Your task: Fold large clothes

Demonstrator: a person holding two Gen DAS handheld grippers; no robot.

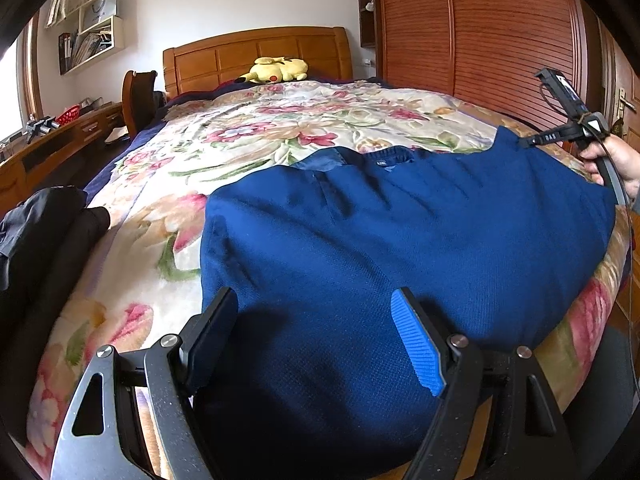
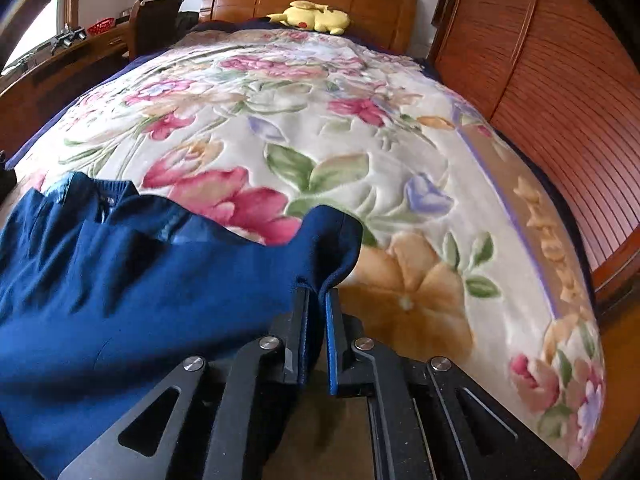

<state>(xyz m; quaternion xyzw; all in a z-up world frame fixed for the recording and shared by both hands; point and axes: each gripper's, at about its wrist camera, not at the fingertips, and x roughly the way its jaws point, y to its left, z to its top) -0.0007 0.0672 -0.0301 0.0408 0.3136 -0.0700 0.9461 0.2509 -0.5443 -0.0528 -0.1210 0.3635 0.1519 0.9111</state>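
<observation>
While right tongs (image 2: 318,300) are pinching the sweater (image 1: 380,232) at its far-right edge, prob. to fold it leftward, left tongs (image 1: 316,320) are hovering open over its near hem on bed (image 1: 240,128).

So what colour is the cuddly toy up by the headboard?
Yellow, with a red cheek spot. The cuddly toy lies by the wooden headboard; the left wrist view shows it best.

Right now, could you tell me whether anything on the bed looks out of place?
Nothing is damaged or spilled. The blue garment lies slightly rumpled on the blanket, and a dark heap sits at the bed's left edge.
</observation>
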